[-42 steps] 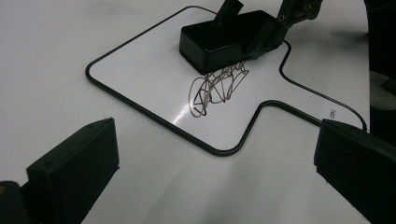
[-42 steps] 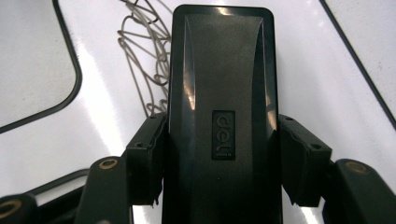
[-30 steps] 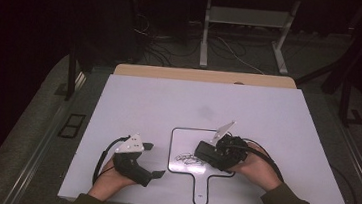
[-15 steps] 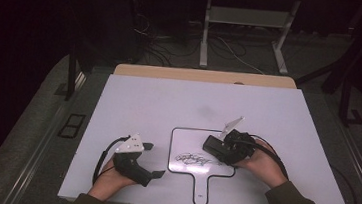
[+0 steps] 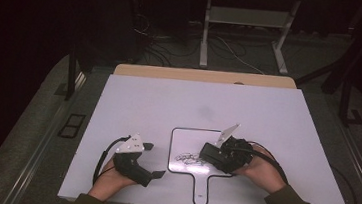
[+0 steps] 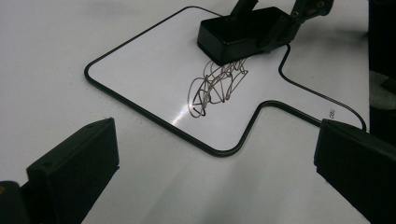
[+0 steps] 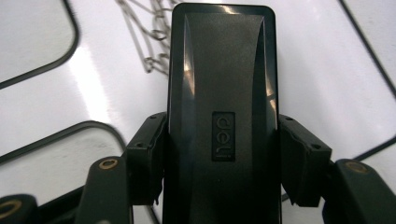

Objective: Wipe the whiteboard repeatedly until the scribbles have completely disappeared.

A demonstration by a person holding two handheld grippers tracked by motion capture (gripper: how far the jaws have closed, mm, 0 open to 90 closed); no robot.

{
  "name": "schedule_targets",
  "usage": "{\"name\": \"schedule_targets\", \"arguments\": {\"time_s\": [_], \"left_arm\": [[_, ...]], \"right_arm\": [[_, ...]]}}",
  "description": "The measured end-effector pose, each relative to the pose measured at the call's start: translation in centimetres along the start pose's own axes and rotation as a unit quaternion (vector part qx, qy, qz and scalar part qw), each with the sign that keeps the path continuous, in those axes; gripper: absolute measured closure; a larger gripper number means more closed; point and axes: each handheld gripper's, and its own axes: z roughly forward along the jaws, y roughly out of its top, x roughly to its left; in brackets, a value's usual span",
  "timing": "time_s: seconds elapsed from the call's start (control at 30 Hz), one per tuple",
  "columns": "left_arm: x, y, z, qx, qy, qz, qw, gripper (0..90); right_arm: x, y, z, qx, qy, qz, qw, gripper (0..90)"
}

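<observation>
A small whiteboard (image 5: pixel 188 140) with a handle lies flat on the white table, a black scribble (image 5: pixel 188 159) near its front. My right gripper (image 5: pixel 212 156) is shut on a black eraser (image 5: pixel 209 152), which rests on the board at the scribble's right edge. In the right gripper view the eraser (image 7: pixel 222 93) sits clamped between both fingers (image 7: pixel 144 154), with the scribble (image 7: pixel 149 42) beyond it. My left gripper (image 5: pixel 154 159) lies open on the table left of the board, with nothing between its jaws. From the left gripper view I see the scribble (image 6: pixel 215 86) and the eraser (image 6: pixel 233 39).
The white table top (image 5: pixel 169 101) stretches bare behind and to both sides of the board. A wooden edge (image 5: pixel 201 75) runs along its far side. Beyond it, on the dark floor, stand a metal frame (image 5: pixel 246 33) and cables.
My right gripper with the eraser has shifted slightly over the board, a little away and then back toward the scribble. The left gripper has stayed still.
</observation>
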Motion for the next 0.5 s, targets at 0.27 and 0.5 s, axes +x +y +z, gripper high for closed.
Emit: {"name": "schedule_targets", "arguments": {"time_s": [0.27,0.5], "left_arm": [[0.0,0.0,0.0,0.001,0.0,0.002,1.0,0.0],[0.0,0.0,0.0,0.002,0.0,0.002,1.0,0.0]], "right_arm": [[-0.5,-0.1,-0.1,0.002,-0.007,0.009,0.9999,38.5],[-2.0,-0.6,-0.2,0.0,-0.017,0.04,0.9991,38.5]]}}
